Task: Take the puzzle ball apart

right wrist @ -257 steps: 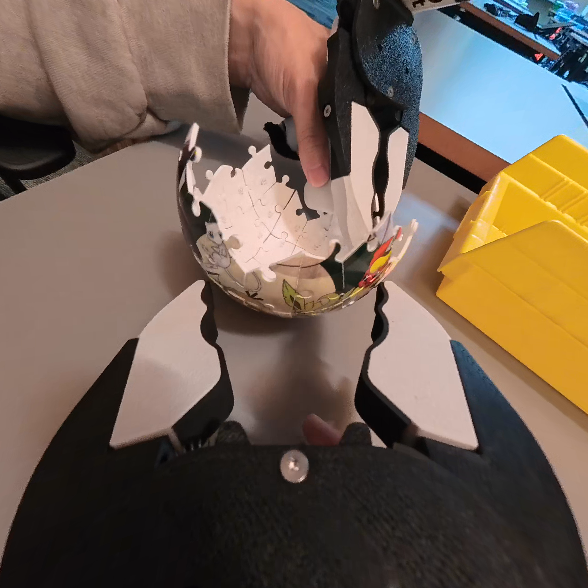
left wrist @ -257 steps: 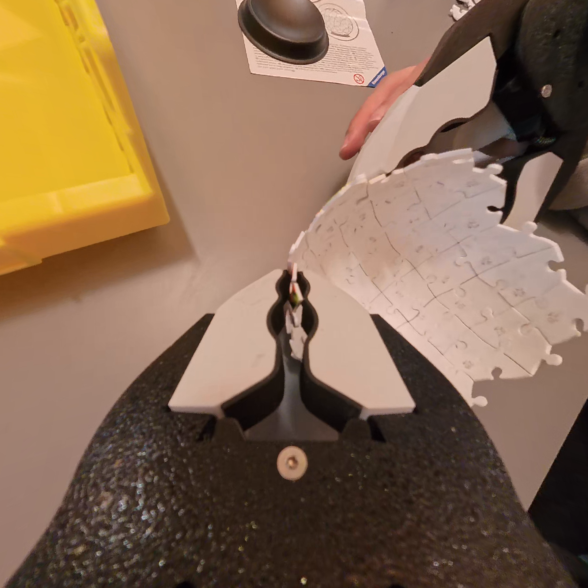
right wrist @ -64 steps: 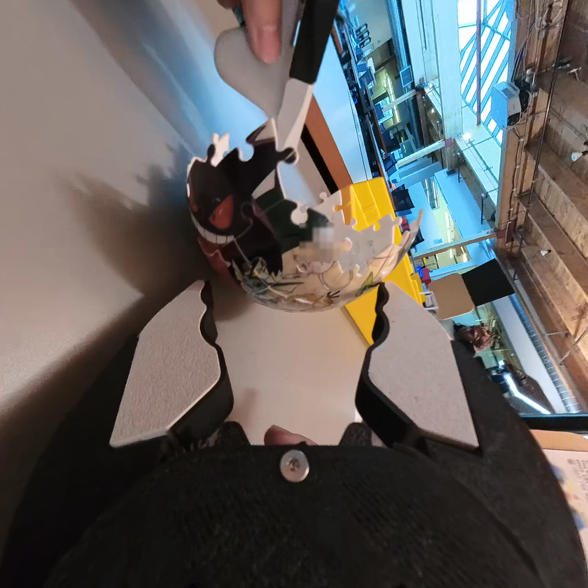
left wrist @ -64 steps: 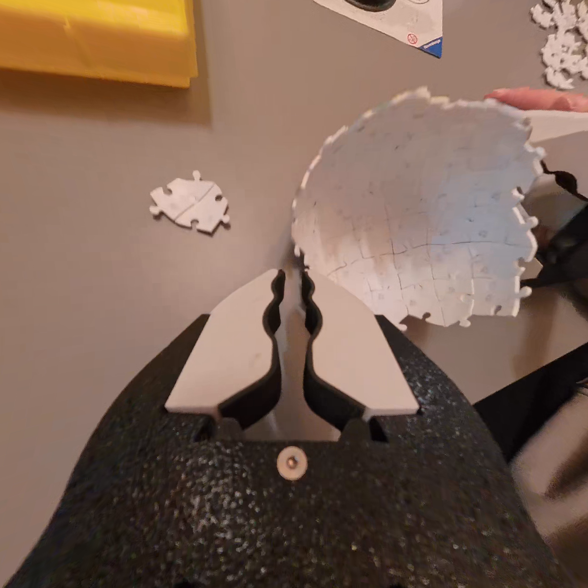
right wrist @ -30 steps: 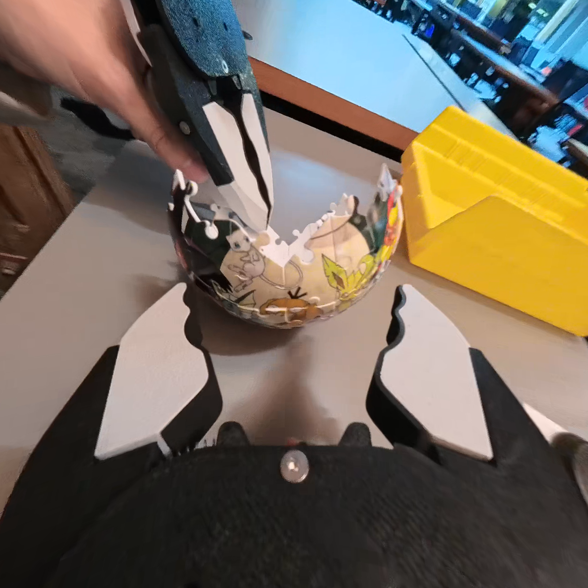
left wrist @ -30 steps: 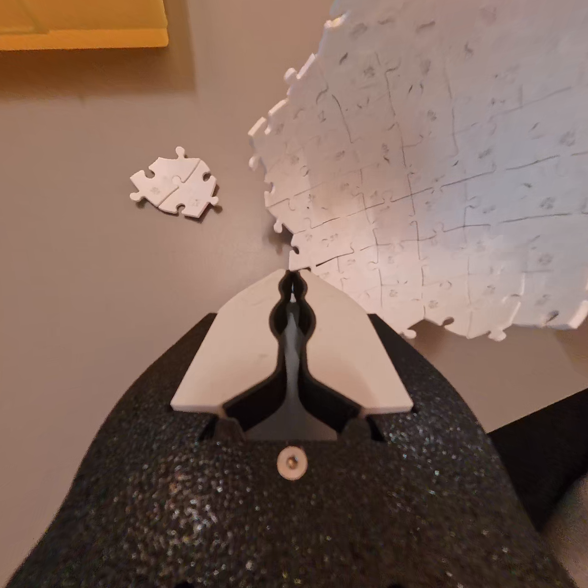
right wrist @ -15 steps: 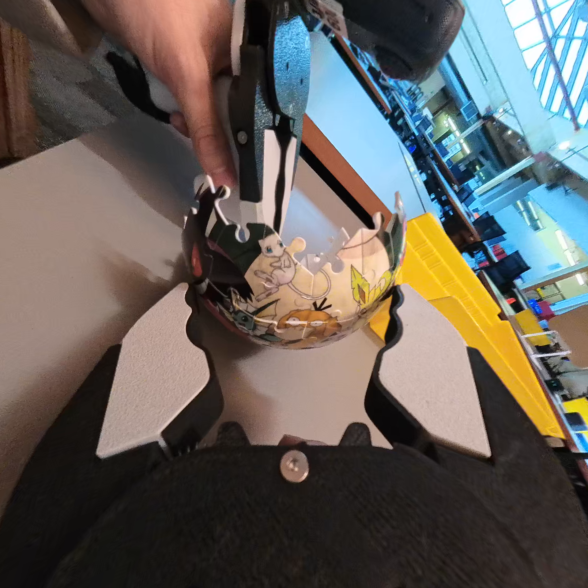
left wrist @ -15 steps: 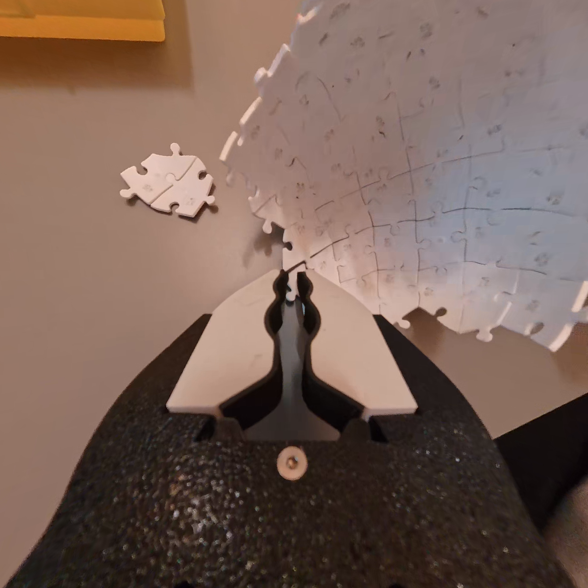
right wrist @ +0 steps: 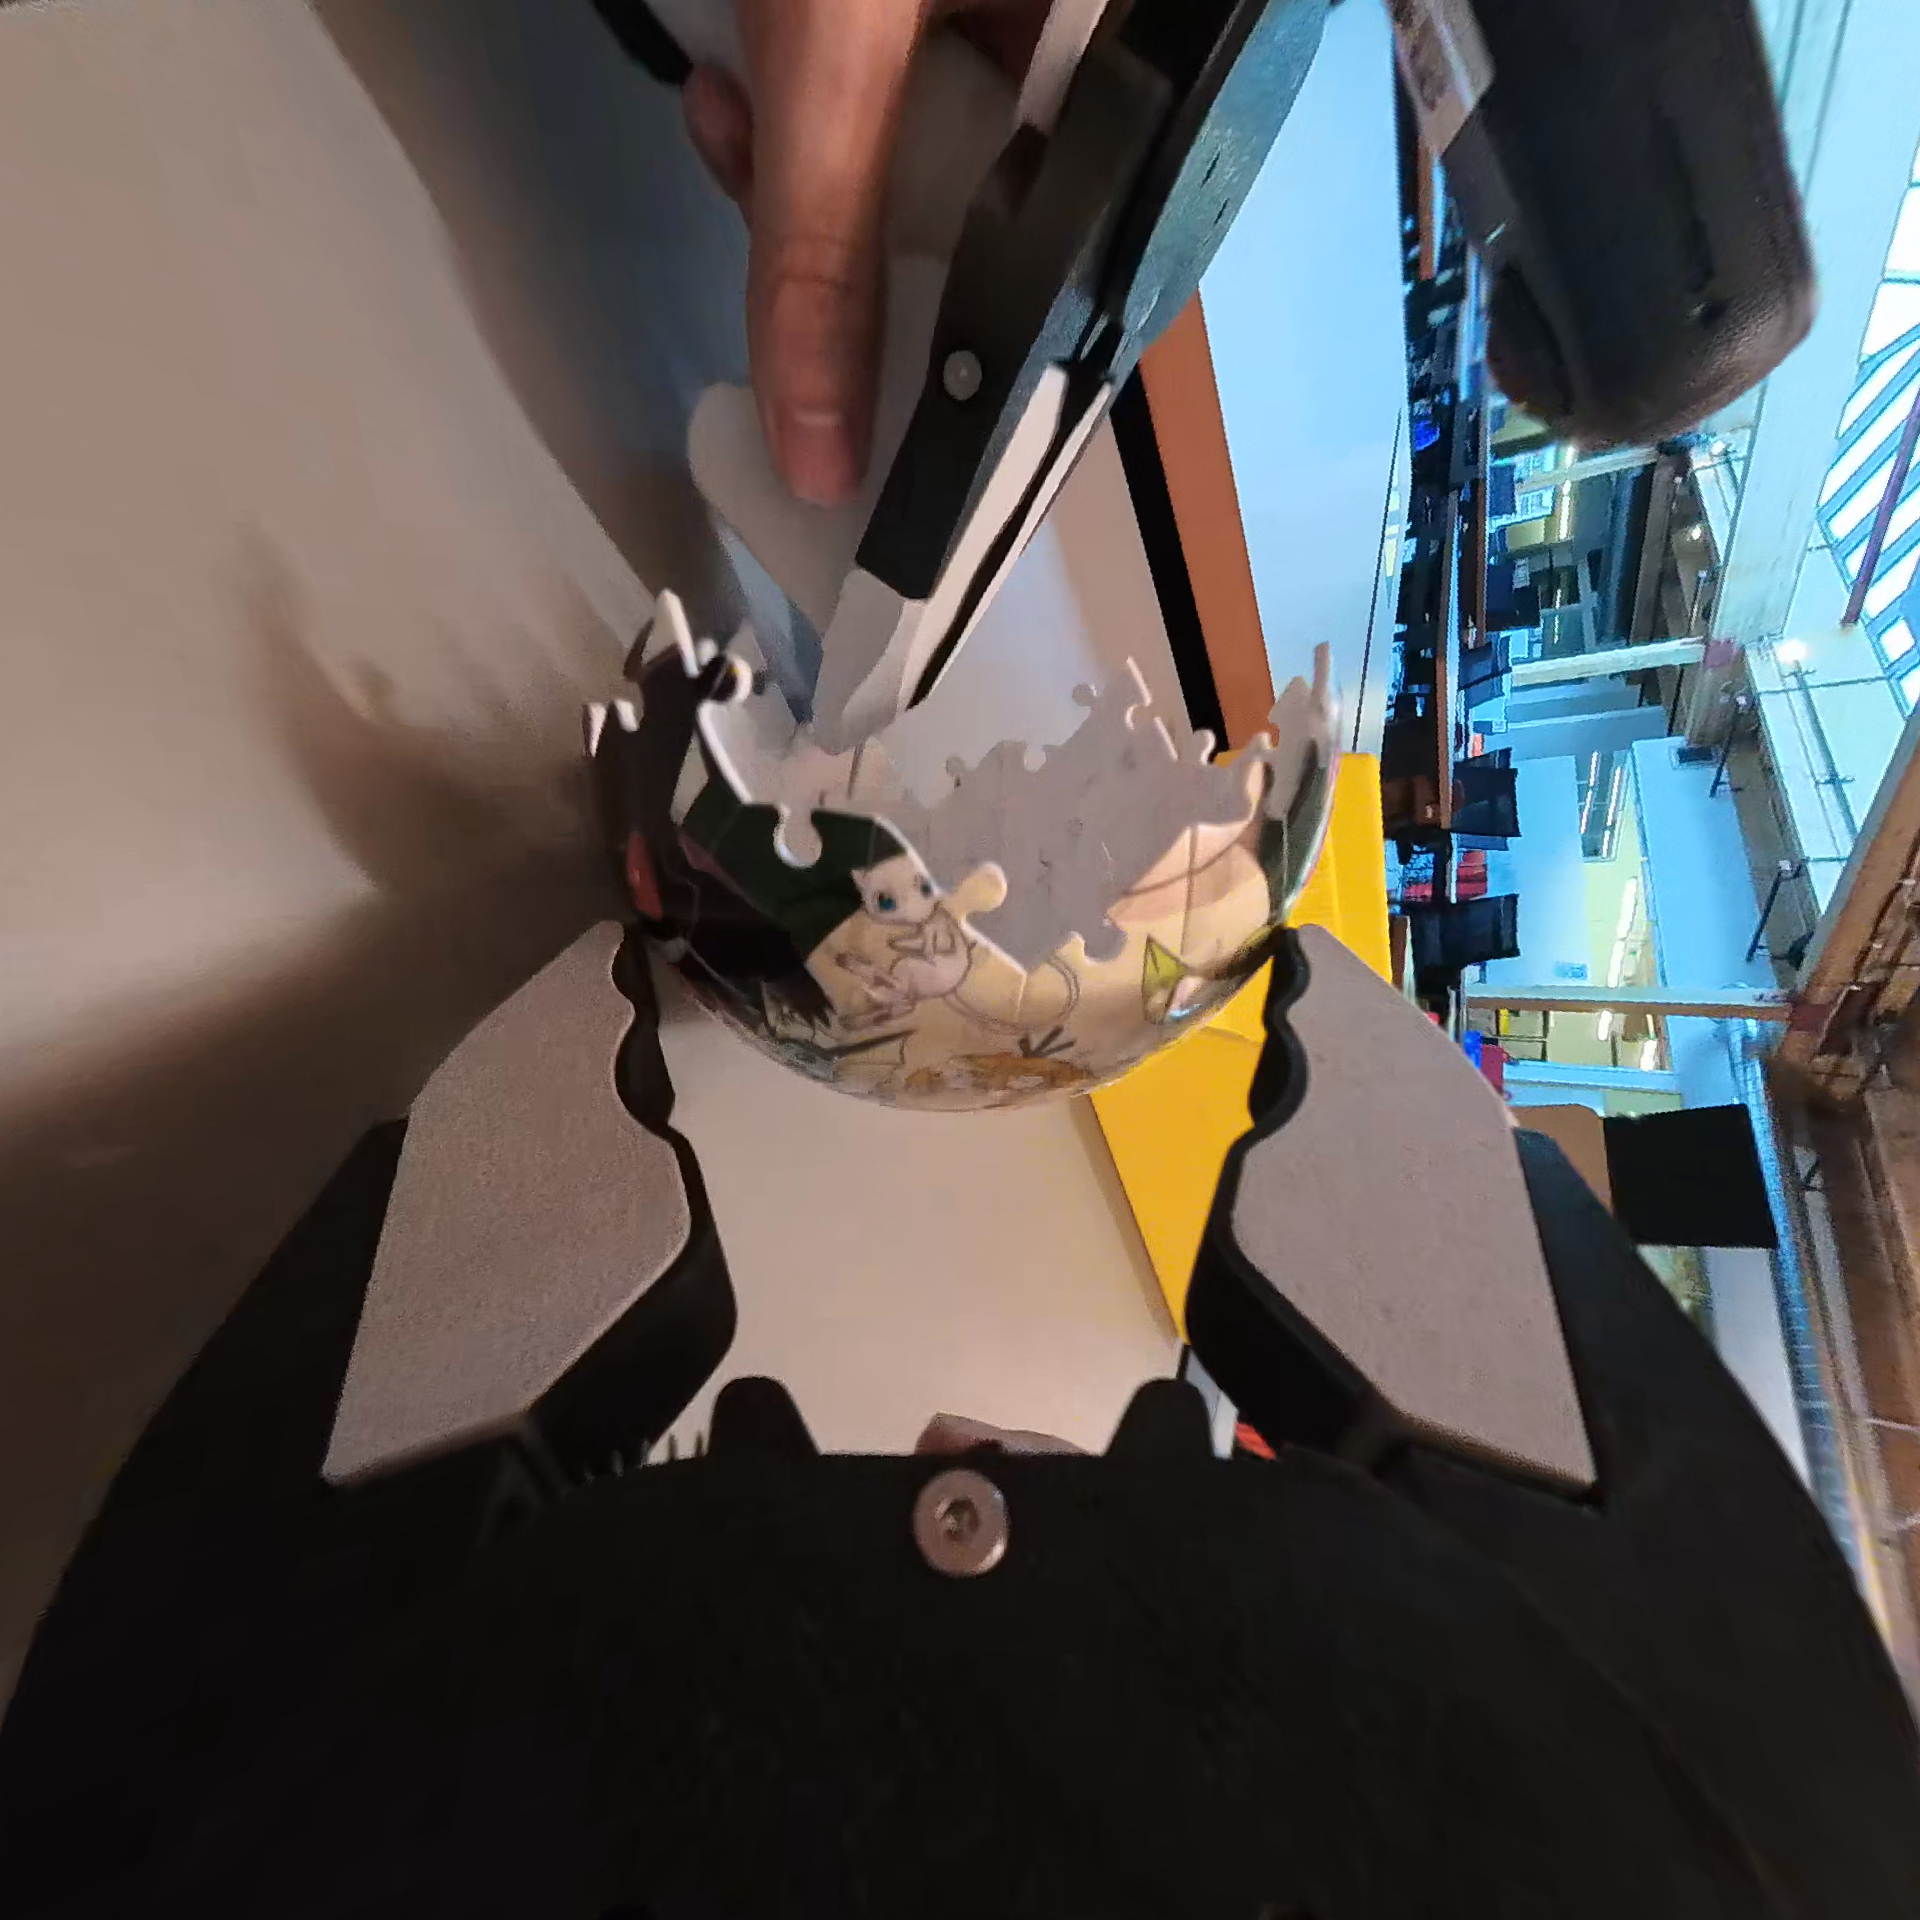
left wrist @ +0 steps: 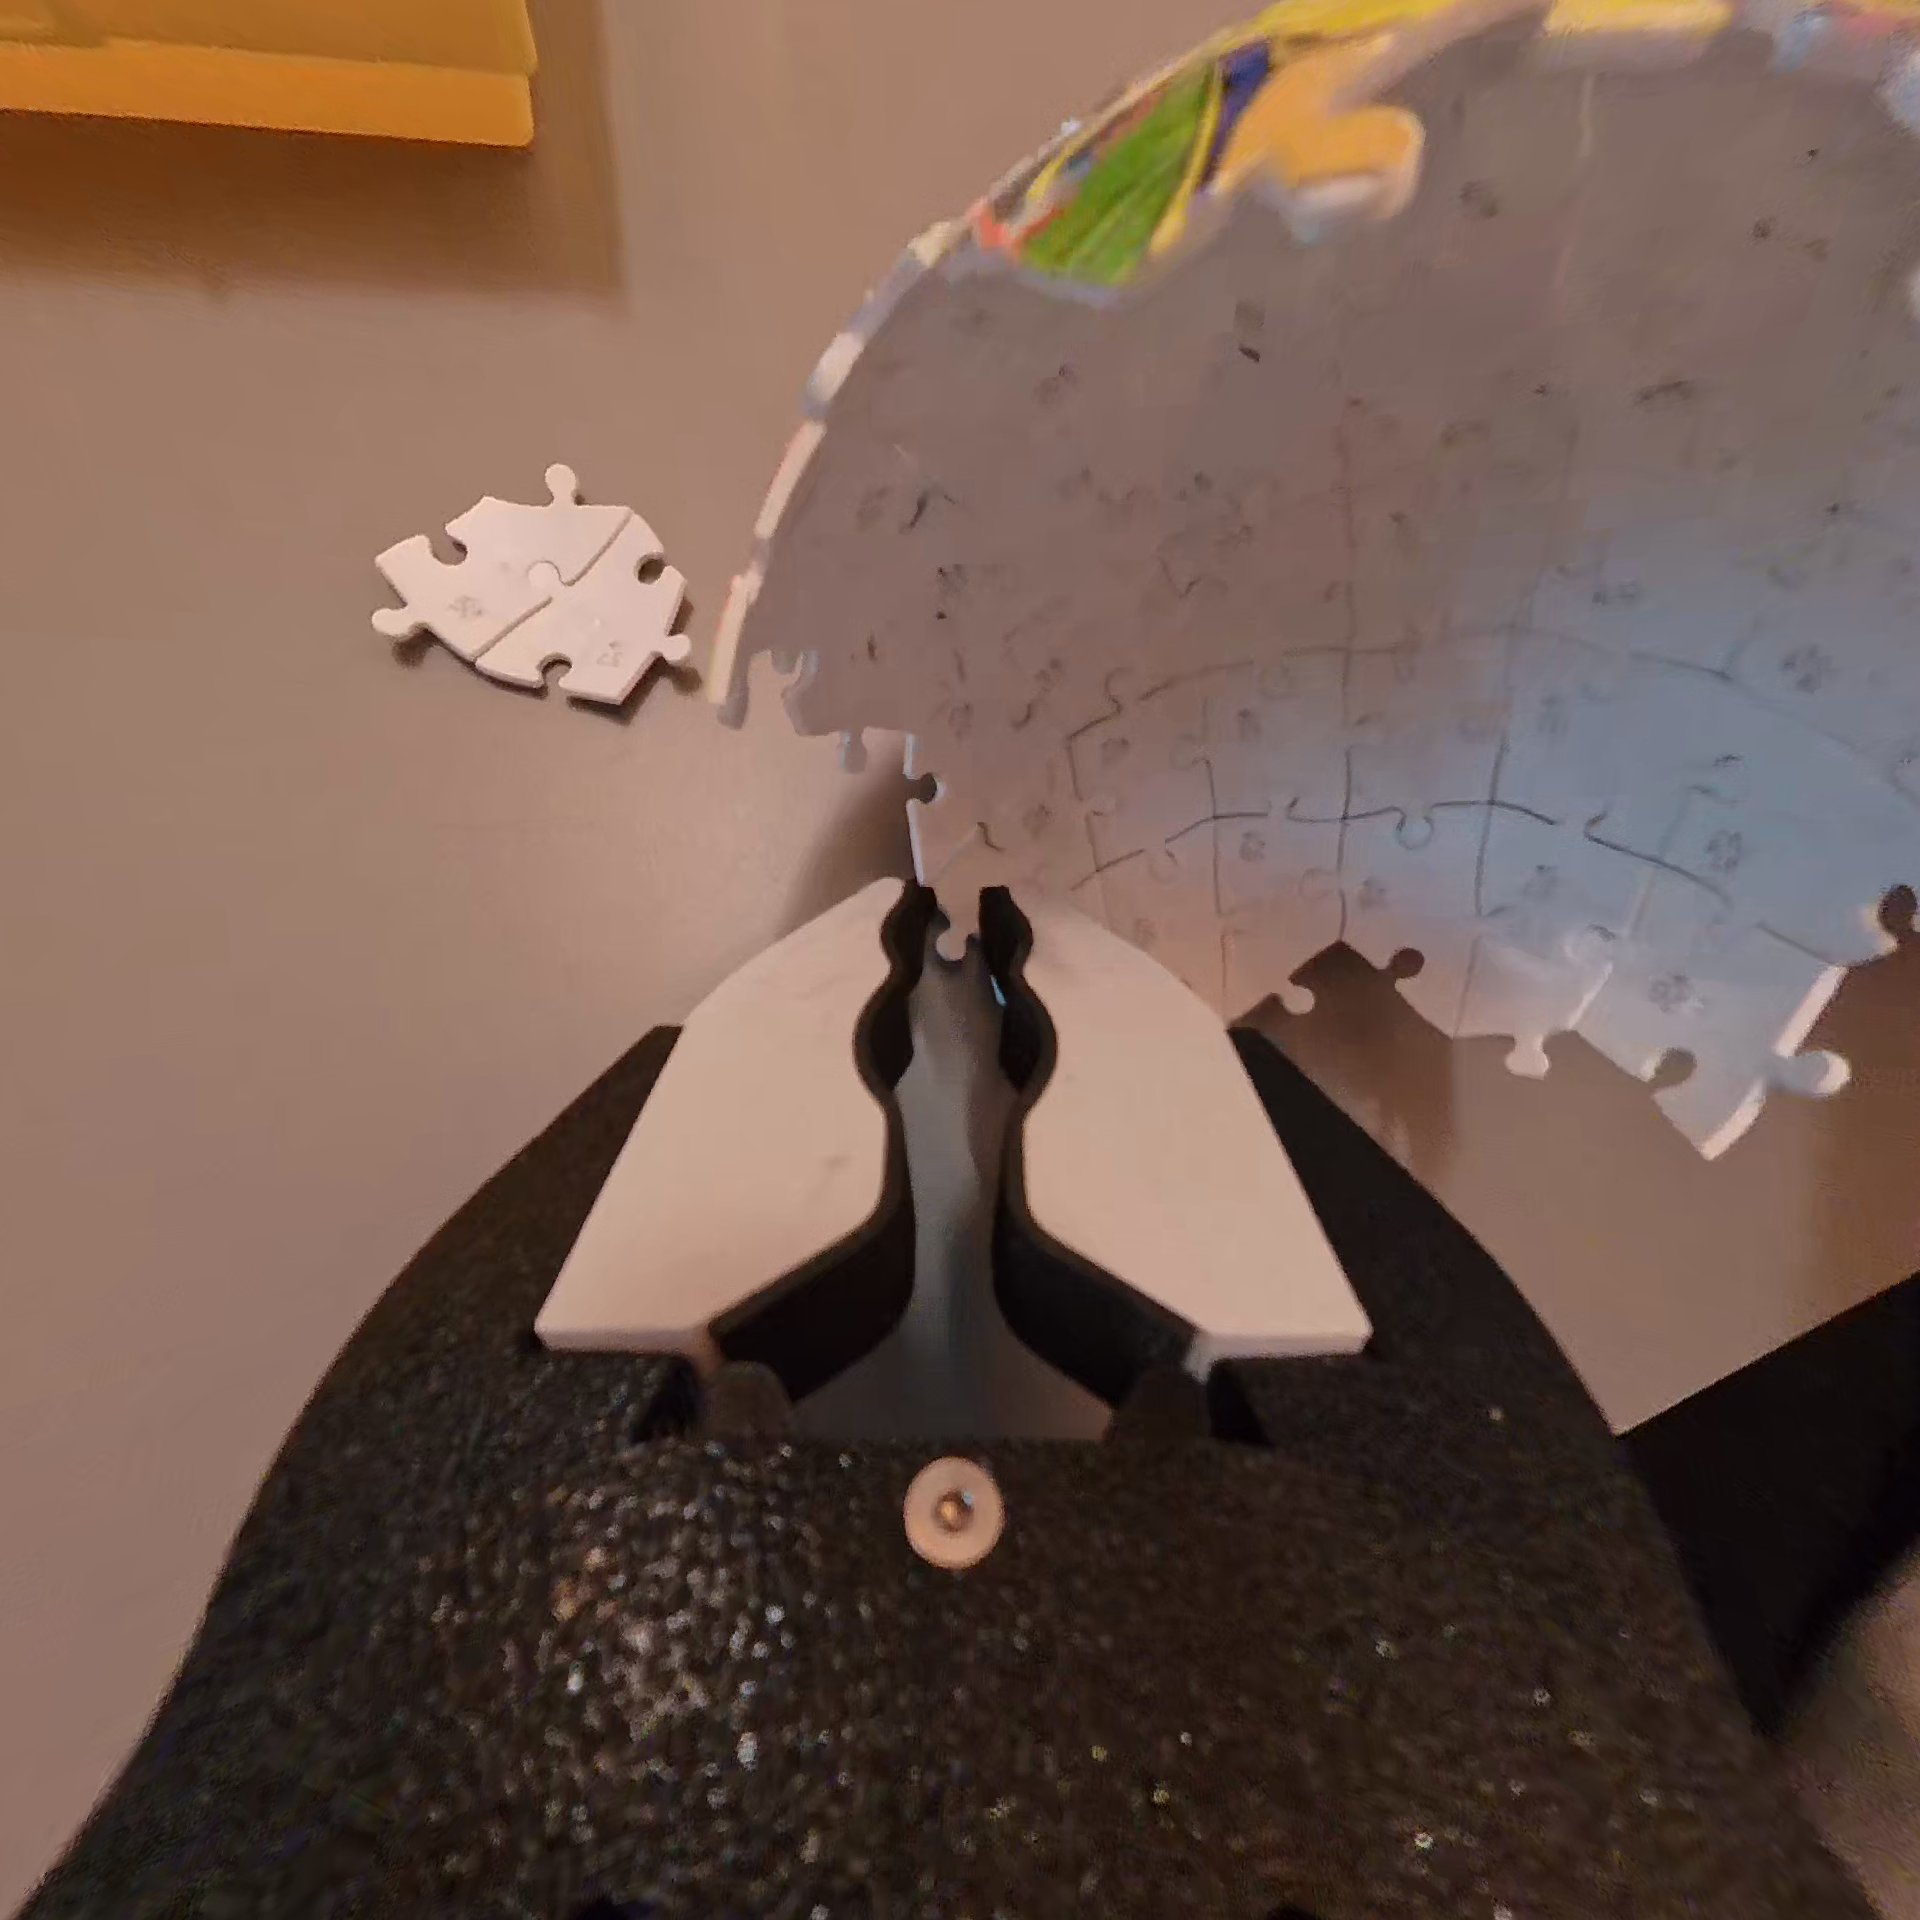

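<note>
My left tool (left wrist: 956,920) is nearly closed, w/ only a thin slit between the tips, and it pinches the jagged rim of the puzzle ball (left wrist: 1403,727) where one small tab pokes into the slit. Just ahead and to the right of the tool, the ball's white inner shell fills the view, piece seams showing; a bit of printed colour peeks over its far edge. Ahead-left, lying flat on the grey desk (left wrist: 260,935), a small cluster of joined loose pieces (left wrist: 540,613), white side up, near the shell but apart from it. Farther ahead-left, the corner of a yellow bin (left wrist: 260,83).

My right tool (right wrist: 956,987) is spread wide, its two fingertips (right wrist: 1351,997) on either side of the ball's lower curve; I can't tell if they touch or squeeze it. The puzzle ball (right wrist: 935,977), an open bowl-shaped remnant w/ cartoon print outside, sits right between the tips, broken edge facing away from the tool. Beyond it the left tool (right wrist: 862,696) comes down onto the near-left rim, w/ a hand (right wrist: 821,260) on it, one finger laid along its side. Past the ball on the right, the yellow bin (right wrist: 1174,1164); further out, a blurred room.
</note>
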Demonstrator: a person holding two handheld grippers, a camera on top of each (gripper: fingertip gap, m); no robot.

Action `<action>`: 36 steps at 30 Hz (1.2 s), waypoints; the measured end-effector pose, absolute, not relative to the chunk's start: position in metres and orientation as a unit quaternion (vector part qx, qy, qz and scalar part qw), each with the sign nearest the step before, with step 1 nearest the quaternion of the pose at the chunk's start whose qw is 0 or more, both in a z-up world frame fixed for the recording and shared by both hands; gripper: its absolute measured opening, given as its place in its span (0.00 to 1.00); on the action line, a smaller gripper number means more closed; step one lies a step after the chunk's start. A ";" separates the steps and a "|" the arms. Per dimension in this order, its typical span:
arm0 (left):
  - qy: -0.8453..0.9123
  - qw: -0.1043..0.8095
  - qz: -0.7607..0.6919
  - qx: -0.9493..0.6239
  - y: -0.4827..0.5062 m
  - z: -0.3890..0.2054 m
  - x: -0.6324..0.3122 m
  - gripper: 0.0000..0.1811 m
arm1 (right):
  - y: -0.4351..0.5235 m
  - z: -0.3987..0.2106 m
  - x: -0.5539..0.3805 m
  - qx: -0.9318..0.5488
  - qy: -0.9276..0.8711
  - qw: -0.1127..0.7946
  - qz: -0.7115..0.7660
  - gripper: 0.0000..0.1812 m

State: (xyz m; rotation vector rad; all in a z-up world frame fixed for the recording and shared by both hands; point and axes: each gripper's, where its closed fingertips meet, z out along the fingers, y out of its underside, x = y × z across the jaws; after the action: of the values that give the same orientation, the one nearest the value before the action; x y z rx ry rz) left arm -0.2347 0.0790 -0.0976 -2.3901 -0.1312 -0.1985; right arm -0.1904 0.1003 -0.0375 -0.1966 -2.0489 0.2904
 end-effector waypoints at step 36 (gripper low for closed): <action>0.006 0.406 -0.061 -0.912 0.078 -0.095 -0.236 0.11 | 0.084 -0.044 -0.203 -0.068 -0.823 0.542 0.157 0.69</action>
State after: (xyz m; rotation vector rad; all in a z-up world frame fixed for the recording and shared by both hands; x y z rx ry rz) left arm -0.2355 0.0784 -0.0949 -2.3013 0.0157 -0.1543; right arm -0.2027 0.0842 -0.0444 -0.1612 -1.9554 0.3720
